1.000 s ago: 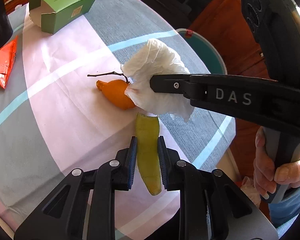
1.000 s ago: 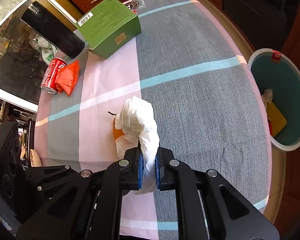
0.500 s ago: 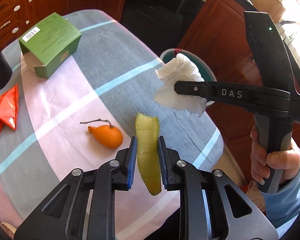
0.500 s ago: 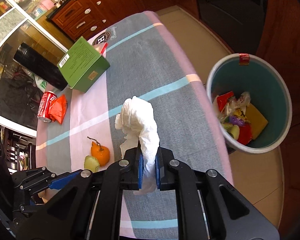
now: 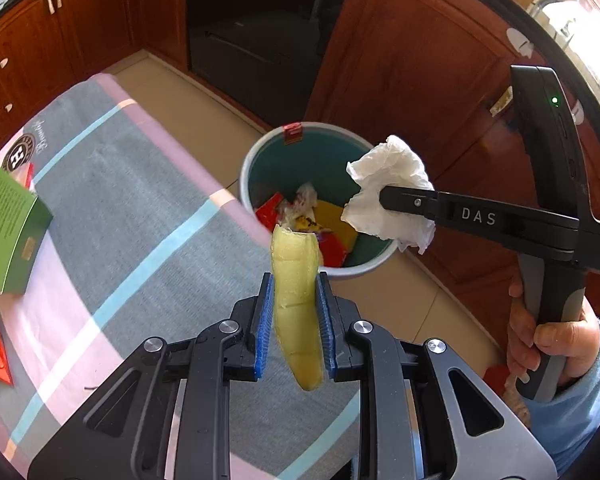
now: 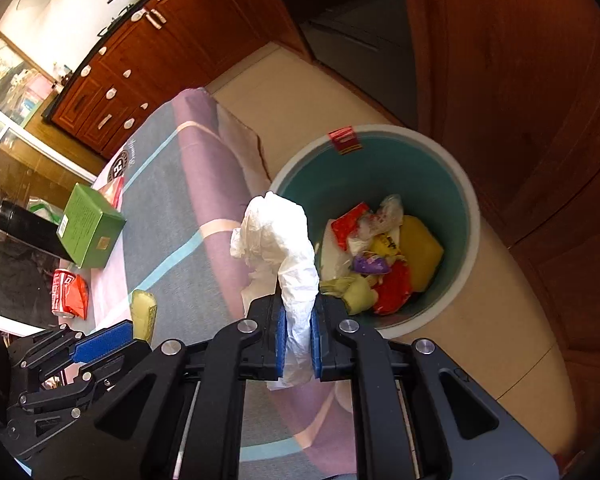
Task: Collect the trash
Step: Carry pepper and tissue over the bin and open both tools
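Yellow-green peel (image 5: 296, 304) clamped in left gripper (image 5: 293, 322), crumpled tissue (image 6: 288, 256) in right gripper (image 6: 298, 344)

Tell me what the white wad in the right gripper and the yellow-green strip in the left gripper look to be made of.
Crumpled white wad: thin, matte tissue or paper towel, judging by its sharp creases and soft folds. Yellow-green curved strip: seemingly fruit peel, perhaps banana; pale, slightly moist surface with a ragged torn top edge. Neither can be confirmed by look alone.
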`<state>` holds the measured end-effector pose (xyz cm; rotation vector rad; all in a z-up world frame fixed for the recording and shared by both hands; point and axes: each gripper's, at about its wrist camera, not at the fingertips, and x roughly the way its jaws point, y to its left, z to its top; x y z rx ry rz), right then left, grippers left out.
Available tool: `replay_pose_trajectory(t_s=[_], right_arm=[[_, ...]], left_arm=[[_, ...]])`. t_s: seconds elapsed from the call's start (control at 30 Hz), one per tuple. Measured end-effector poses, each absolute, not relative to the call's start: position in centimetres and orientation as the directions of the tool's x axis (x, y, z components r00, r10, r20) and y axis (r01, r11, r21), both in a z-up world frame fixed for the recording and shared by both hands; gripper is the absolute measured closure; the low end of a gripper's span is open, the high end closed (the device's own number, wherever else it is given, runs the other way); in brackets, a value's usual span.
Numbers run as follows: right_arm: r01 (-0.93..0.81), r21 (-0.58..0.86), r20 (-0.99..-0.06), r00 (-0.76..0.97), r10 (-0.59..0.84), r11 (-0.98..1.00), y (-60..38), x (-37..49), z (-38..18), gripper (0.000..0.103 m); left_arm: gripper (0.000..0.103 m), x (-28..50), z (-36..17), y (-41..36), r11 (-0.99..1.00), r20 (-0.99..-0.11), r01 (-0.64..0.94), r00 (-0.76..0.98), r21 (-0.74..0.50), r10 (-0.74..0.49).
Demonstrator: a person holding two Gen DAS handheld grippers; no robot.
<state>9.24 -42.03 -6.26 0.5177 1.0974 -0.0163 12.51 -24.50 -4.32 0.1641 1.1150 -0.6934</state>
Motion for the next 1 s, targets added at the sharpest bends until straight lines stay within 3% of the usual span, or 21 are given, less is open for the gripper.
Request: replay_pose_trajectory(t_s=[0.3,0.63,0.67,0.7,0.73,0.83,0.9,1.0], right_arm=[[0.325,0.364,-0.871,0.45,0.196,0.873,-46.3,9.7,-7.4,0.093],[0.345,0.345,-0.889,0.418,0.186,0.873,-47.8,10.8,-8.7,0.092],[0.347,0.347,-0.89,0.416,0.188,0.871,-47.9,10.9,-8.9,0.091],[0.349,0.349,-0.89,0.414,0.191,0.87,-47.9,11.1,-9.1,0.091],[0.351,0.35,-0.891,0.411,0.193,0.868,-47.9,11.2,-9.3,0.091],[0.356,0.355,-0.894,0.401,0.202,0.864,-47.8,11.3,-9.8,0.091],[0.357,0.353,-0.897,0.394,0.203,0.865,-47.7,11.4,-10.1,0.091],[0.356,0.352,-0.899,0.387,0.206,0.866,-47.6,11.6,-10.4,0.091]], left_arm=[[0.081,15.1,-6.1,-30.5,0.749,-0.883,0.632,0.213,-0.202,-0.417],[0.078,16.6,-7.3,-32.0,0.758,-0.9,0.622,0.192,-0.197,-0.392],[0.073,16.7,-7.3,-31.9,0.764,-0.903,0.616,0.193,-0.194,-0.385],[0.057,16.8,-7.4,-31.8,0.768,-0.904,0.611,0.193,-0.193,-0.381],[0.05,17.0,-7.4,-31.8,0.774,-0.904,0.605,0.202,-0.187,-0.377],[0.043,17.1,-7.1,-31.3,0.787,-0.904,0.595,0.228,-0.166,-0.363],[0.032,17.3,-7.0,-31.0,0.796,-0.906,0.583,0.23,-0.164,-0.355],[0.026,18.0,-7.2,-30.6,0.809,-0.903,0.565,0.246,-0.161,-0.352]])
